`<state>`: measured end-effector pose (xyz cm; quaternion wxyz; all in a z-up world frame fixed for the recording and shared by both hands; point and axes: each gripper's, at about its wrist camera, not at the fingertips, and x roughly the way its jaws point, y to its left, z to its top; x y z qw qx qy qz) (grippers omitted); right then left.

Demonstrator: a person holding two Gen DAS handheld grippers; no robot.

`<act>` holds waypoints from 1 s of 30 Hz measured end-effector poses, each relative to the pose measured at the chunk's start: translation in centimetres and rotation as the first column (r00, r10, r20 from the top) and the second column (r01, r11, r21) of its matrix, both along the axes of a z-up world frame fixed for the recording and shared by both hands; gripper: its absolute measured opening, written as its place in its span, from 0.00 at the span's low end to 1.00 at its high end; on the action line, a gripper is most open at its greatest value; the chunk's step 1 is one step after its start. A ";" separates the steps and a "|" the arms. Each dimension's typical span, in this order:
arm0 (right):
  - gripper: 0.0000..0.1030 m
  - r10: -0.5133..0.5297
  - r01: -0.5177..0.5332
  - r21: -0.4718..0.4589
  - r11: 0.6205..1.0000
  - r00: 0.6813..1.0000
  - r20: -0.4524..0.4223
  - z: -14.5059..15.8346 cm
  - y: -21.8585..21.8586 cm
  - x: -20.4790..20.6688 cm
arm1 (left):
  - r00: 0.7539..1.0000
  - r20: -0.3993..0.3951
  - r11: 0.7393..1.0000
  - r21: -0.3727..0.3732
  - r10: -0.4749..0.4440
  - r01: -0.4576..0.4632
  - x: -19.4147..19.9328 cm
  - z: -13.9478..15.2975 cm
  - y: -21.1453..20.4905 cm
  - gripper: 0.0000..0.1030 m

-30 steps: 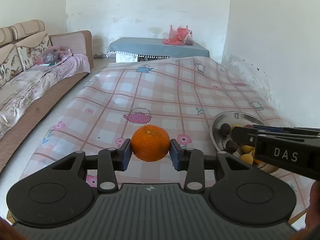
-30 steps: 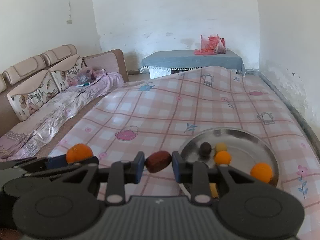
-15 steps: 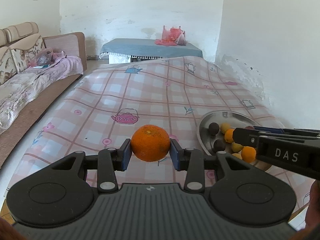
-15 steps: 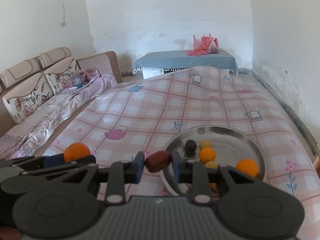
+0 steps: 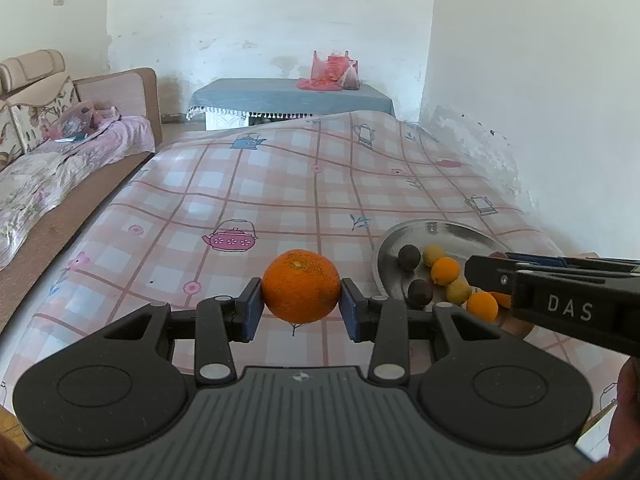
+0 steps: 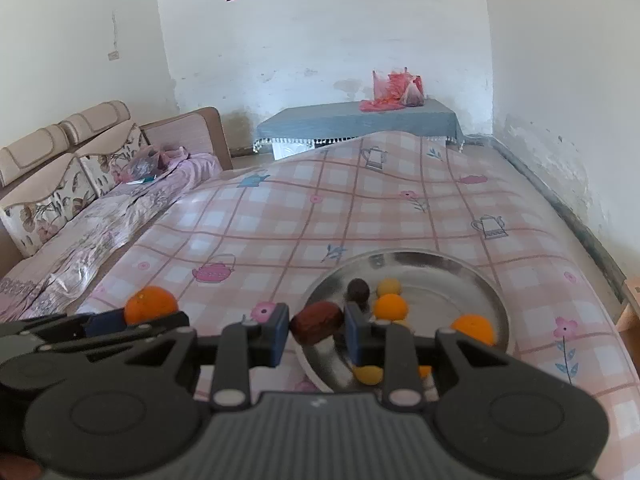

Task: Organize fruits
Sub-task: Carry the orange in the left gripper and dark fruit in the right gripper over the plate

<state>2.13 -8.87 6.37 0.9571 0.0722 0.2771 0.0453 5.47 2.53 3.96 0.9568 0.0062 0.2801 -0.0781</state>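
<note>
My left gripper (image 5: 301,309) is shut on a large orange (image 5: 301,286), held above the checked tablecloth to the left of the metal plate (image 5: 452,231). The same orange (image 6: 150,304) shows at the left of the right wrist view. My right gripper (image 6: 317,330) is shut on a dark red-brown fruit (image 6: 317,323), hanging over the near left rim of the plate (image 6: 460,268). On the plate lie several small fruits: dark round ones (image 5: 409,257), yellow ones (image 5: 433,253) and small oranges (image 6: 390,306). The right gripper's body (image 5: 560,300) crosses the plate's near side in the left wrist view.
The table with the pink checked cloth (image 5: 280,184) stretches far ahead, its right side along a white wall (image 5: 520,100). A sofa (image 6: 72,200) with a cover runs along the left. A low blue-covered table (image 5: 288,96) with red bags stands at the far end.
Both views have swung slightly, so the plate now sits further left in each frame. Both grips look unchanged.
</note>
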 end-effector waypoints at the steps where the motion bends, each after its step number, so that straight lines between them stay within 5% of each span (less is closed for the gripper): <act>1: 0.27 -0.003 0.003 0.001 1.000 1.000 -0.001 0.0 -0.1 0.0 | 1.000 0.001 1.000 0.001 -0.003 0.003 -0.1 0.0 -0.1 0.45; 30: 0.27 -0.086 0.086 0.009 0.996 0.996 0.005 -0.4 -4.1 -0.7 | 0.995 -0.006 0.995 0.013 -0.103 0.103 -1.6 0.2 -1.6 0.45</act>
